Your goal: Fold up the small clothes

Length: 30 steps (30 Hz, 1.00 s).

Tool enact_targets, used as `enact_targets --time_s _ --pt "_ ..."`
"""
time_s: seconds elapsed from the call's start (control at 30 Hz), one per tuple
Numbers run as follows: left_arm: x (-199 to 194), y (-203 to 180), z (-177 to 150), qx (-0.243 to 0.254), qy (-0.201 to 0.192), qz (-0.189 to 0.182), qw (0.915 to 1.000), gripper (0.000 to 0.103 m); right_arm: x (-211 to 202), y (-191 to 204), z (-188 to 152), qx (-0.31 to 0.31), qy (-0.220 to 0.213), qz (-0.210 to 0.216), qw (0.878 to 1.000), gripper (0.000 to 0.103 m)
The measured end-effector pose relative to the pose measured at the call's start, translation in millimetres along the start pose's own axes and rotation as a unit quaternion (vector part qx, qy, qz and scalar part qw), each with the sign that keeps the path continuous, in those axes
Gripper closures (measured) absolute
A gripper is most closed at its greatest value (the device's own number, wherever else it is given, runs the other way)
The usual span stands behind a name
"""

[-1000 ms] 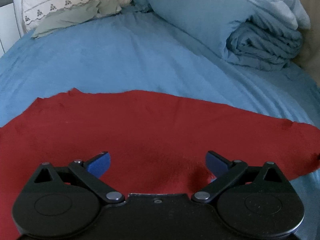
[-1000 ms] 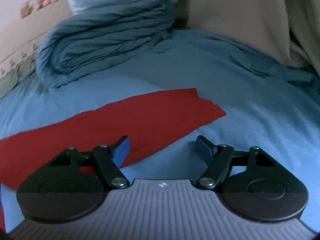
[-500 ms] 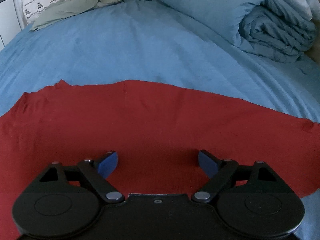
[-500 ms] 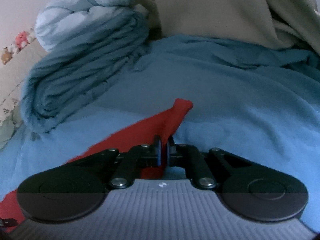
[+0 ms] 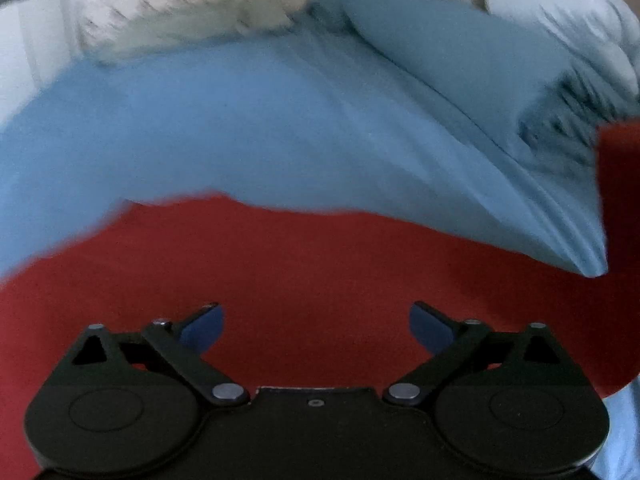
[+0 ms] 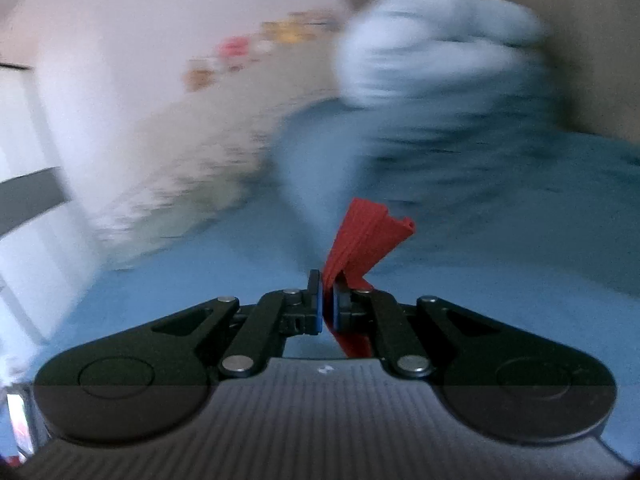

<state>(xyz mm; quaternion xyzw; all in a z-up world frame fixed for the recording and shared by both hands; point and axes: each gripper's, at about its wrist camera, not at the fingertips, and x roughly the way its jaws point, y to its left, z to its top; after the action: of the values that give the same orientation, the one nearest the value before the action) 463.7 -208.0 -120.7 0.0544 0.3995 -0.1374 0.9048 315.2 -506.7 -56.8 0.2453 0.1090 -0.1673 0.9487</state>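
Observation:
A red garment point(image 5: 312, 264) lies spread on the blue bedsheet point(image 5: 224, 128). My left gripper point(image 5: 316, 324) is open and hovers low over the garment's middle, holding nothing. The garment's right end point(image 5: 618, 208) rises off the bed at the right edge of the left wrist view. My right gripper point(image 6: 328, 300) is shut on that red end point(image 6: 362, 236), which sticks up between the pads, lifted above the sheet point(image 6: 500, 280). The right wrist view is blurred by motion.
A folded blue duvet point(image 5: 480, 56) with a pale quilt point(image 5: 560, 20) on it lies at the far right of the bed; it also shows blurred in the right wrist view point(image 6: 432, 64). A cream patterned pillow point(image 5: 184, 12) sits at the head.
My right gripper closed on the garment's right end and has lifted it off the bed, swinging left. My left gripper stayed open over the garment and shifted slightly.

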Motion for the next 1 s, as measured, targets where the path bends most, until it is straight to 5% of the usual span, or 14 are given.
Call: enact_targets --time_s 0.17,0.3,0.47,0.63,0.7,0.77,0.83,1.0 --pt "-45.5 115.3 -12.3 -0.043 -0.055 0.073 0.9949 0.000 33.4 138.0 -34.1 -0.031 0.039 0.137 0.989 0.083" --pt "-49.5 189.2 -35.5 -0.067 -0.025 0.095 0.9929 0.000 66.0 224.2 -120.5 -0.086 0.118 0.199 0.969 0.083" --pt "-38.4 245.9 -67.9 -0.140 0.029 -0.001 0.9898 0.000 83.7 261.5 -225.3 -0.163 0.203 0.187 0.947 0.083" --pt "-27.3 244.0 -74.0 -0.150 0.032 -0.035 0.9875 0.000 75.7 265.4 -255.3 -0.214 0.203 0.180 0.938 0.080" --pt "-25.9 235.0 -72.8 -0.141 0.033 -0.042 0.9886 0.000 77.6 264.3 -252.8 -0.236 0.206 0.184 0.932 0.073" --pt "-25.1 224.8 -68.9 -0.128 0.030 -0.047 0.9901 0.000 76.2 265.3 -247.8 -0.264 0.211 0.198 0.920 0.038" --pt "-27.7 218.3 -65.1 -0.116 0.023 -0.053 0.9915 0.000 66.2 265.0 -245.7 -0.294 0.202 0.204 0.912 0.016" --pt "-21.0 198.6 -69.3 -0.109 0.023 -0.091 0.9895 0.004 26.3 232.2 -216.8 -0.331 0.184 0.197 0.904 0.006"
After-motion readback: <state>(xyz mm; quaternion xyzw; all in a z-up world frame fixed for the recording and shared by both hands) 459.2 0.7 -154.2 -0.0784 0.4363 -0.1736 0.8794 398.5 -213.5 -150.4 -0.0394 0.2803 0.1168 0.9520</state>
